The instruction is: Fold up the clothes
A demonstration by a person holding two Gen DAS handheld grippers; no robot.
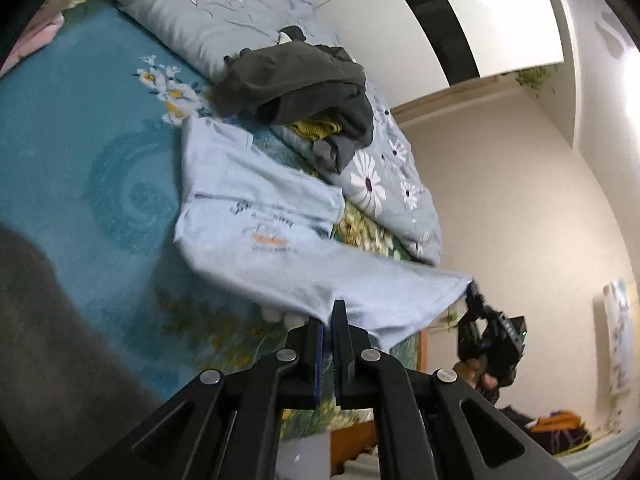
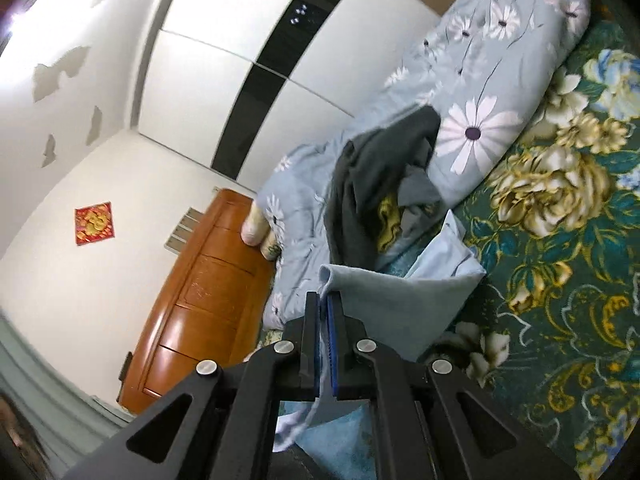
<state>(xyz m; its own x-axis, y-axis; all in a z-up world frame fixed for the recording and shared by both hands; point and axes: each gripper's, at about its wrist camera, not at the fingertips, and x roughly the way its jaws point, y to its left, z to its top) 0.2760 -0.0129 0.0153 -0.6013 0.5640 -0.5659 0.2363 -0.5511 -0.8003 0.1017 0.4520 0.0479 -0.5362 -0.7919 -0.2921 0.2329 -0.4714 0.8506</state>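
Note:
A light blue T-shirt (image 1: 256, 216) with small print lies on the teal floral bedspread (image 1: 72, 140), its near hem lifted off the bed. My left gripper (image 1: 329, 320) is shut on that hem. The right gripper (image 1: 474, 292), held by a hand, pinches the hem's other corner in the left wrist view. In the right wrist view my right gripper (image 2: 324, 300) is shut on the light blue shirt (image 2: 400, 300), which hangs from the pads. The part of the shirt below the jaws is hidden.
A pile of dark grey and yellow clothes (image 1: 308, 96) sits behind the shirt, against a rolled grey floral quilt (image 2: 480, 92). A wooden headboard (image 2: 208, 280) and a white wardrobe (image 2: 248, 72) stand beyond the bed. More clothes (image 1: 556, 428) lie at the lower right.

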